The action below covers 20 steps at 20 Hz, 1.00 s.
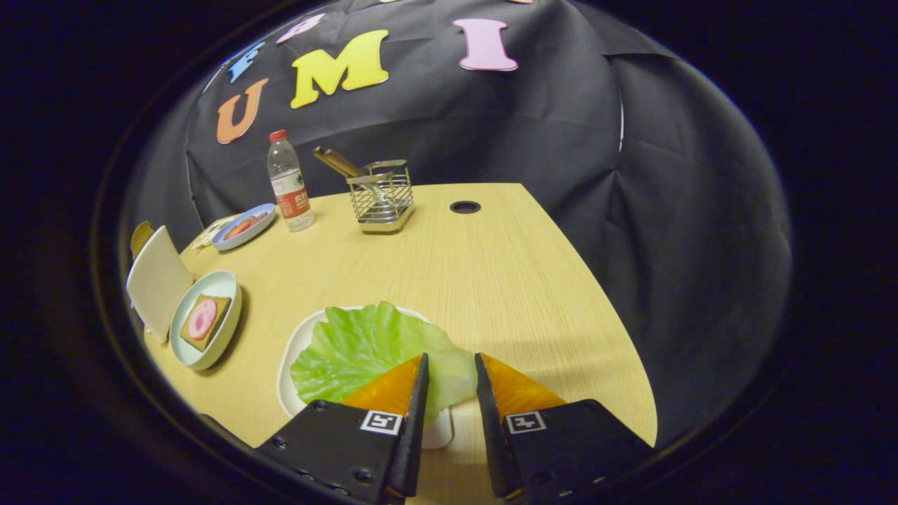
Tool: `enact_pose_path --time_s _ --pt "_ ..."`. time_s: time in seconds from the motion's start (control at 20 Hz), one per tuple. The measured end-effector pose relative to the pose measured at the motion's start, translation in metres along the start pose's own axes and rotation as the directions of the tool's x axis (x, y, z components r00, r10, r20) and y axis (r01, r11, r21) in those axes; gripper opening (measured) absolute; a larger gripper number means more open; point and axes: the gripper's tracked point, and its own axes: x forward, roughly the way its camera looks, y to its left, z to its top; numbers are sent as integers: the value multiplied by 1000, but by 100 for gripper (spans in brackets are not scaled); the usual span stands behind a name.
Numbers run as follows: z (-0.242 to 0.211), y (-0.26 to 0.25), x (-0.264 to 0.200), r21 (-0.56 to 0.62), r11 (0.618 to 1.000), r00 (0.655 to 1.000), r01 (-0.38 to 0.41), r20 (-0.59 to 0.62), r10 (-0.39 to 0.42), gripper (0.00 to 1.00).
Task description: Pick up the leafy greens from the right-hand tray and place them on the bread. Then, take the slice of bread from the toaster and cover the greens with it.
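Pale wooden bench carries a white tray of lettuce; the hand-held gripper hangs open over the leaf's near right edge, gripping nothing.

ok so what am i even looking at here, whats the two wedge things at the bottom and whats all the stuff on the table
Those wedges are the jaws of a hand-held gripper; the camera rides on it, looking forward. The jaws stand open with the edge of a lettuce leaf between them, nothing held yet. The leaf lies on a white tray on a wooden table. To the left, a bowl holds bread with a pink slice on top. Further back are a small plate, a water bottle and a wire rack.
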Motion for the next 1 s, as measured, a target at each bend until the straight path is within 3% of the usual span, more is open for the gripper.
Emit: enact_pose_path --time_s 0.15,0.3,0.8,1.0 --pt "7 -4 -6 -3 1000 1000 24 18 -24 7" --pt "12 -2 -18 20 1000 1000 17 26 -17 0" --pt "76 36 -93 80 995 992 -65 111 56 0" --pt "99 76 -127 65 994 986 -93 141 83 0"
